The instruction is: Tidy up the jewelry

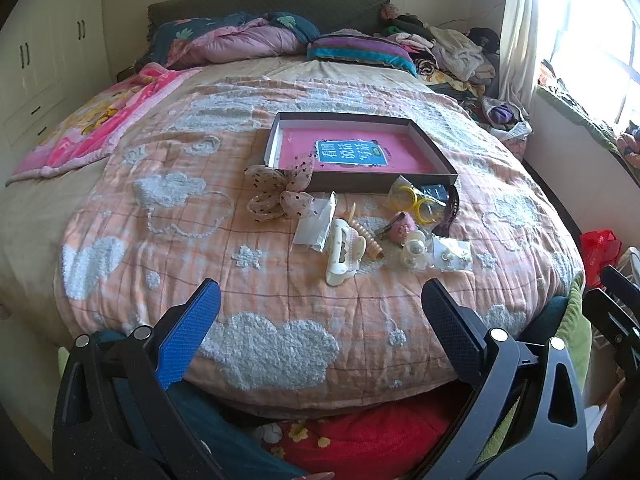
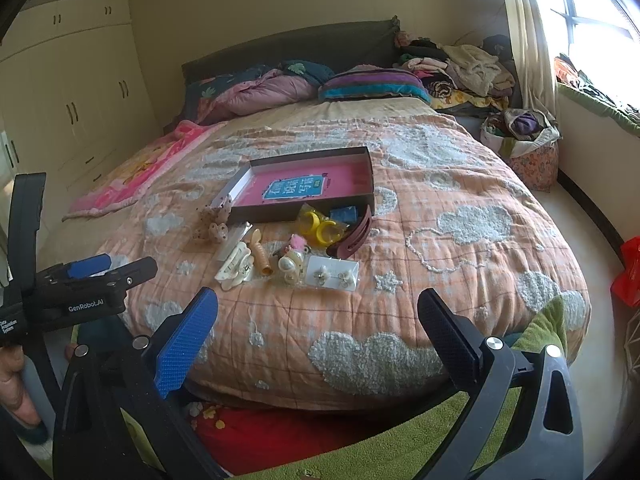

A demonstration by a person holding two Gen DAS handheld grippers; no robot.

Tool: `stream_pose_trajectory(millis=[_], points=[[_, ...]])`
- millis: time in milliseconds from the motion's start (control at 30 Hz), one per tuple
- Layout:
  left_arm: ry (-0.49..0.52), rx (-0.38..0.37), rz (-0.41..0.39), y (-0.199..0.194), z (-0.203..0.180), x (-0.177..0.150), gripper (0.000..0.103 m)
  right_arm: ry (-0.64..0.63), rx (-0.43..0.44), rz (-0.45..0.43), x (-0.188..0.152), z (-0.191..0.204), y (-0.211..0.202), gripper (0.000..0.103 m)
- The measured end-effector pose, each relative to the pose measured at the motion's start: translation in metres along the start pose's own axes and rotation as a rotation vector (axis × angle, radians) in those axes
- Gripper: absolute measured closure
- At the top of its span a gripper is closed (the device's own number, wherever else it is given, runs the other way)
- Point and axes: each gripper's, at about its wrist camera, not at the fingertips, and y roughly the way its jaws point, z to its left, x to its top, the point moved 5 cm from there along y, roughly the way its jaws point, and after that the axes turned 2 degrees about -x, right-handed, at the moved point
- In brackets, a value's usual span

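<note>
Your left gripper point(image 1: 320, 328) and right gripper point(image 2: 318, 330) both hang empty, fingers spread wide. The cream claw clip point(image 1: 344, 254), long axis running toward the tray point(image 1: 436, 152), lies straight ahead of your left.

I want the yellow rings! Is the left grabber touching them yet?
Apart. In the left wrist view, the left gripper, jaws open, hangs near the bed's edge, with bare quilt before the yellow rings.
</note>
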Motion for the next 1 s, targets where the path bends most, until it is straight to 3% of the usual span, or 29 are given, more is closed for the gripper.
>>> stream_pose_trajectory(millis=[1000], points=[[-0.01, -0.004, -0.025, -0.0078, 0.0003, 0.0049, 0.009, 0.016, 0.012, -0.001, -0.0023, -0.0024, -0.0014, 0.004]])
